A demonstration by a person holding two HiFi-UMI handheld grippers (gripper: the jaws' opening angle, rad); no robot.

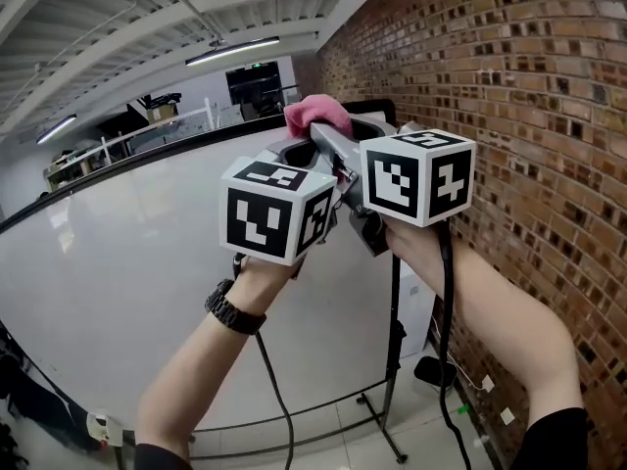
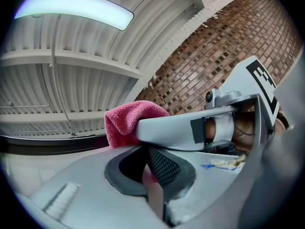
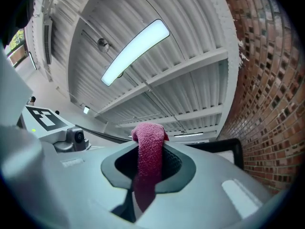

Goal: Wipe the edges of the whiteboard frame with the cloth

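1. The cloth, pink, is seen at the top edge of the whiteboard, near the top right corner of its black frame. Contact with the frame cannot be confirmed.
2. The right gripper is raised to that corner. Its jaws are closed firmly on the cloth, which is seen standing up past the tips of the gripper.
3. The left gripper is held just beside and below the right one. Its jaws are drawn almost together, and a thin strip of pink is pinched between them.
4. The bulk of the cloth is seen ahead of the left gripper, under the right gripper's finger.
5. A brick wall is noted beside the whiteboard's right edge.
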